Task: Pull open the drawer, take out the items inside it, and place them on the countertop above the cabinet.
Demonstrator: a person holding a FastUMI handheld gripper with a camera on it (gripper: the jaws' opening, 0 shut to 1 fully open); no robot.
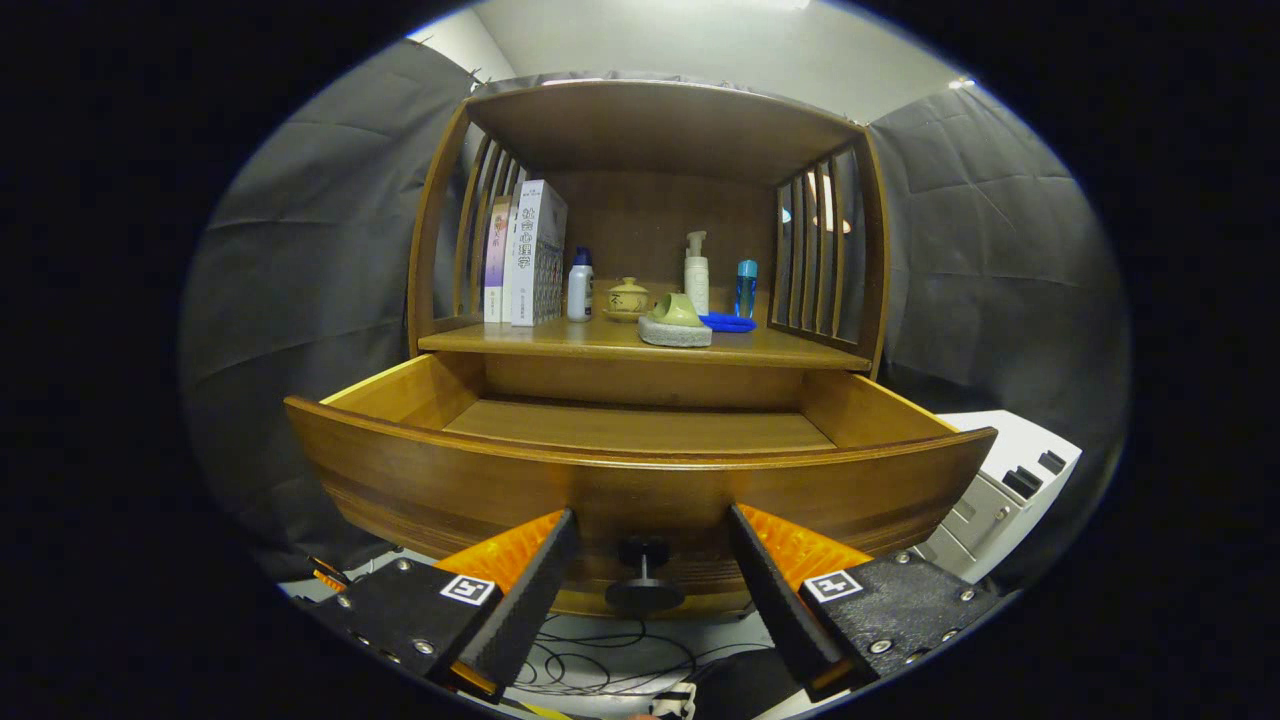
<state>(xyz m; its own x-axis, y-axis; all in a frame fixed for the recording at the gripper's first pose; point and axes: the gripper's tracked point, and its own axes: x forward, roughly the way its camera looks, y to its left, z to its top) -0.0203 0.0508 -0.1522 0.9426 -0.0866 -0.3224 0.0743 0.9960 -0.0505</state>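
The one camera rides on the hand-held gripper point(645, 545) and looks forward along its spread fingers. It sits low and close before the pulled-out drawer point(640, 470), facing the cabinet point(650, 130) head-on, level with the drawer front, with the knob point(644, 575) between the fingers.

Two books point(525, 255), three bottles point(580, 287), one drawer point(640, 480)

Dark grey cloth point(300, 250) hangs in creased panels to either side of the wooden cabinet, forming the booth walls. A pale wall point(700, 45) rises above the cloth, lit from overhead. A white unit with dark slots point(1010, 480) stands low beside the cabinet. Black cables point(610, 665) lie tangled on the light floor point(700, 630).
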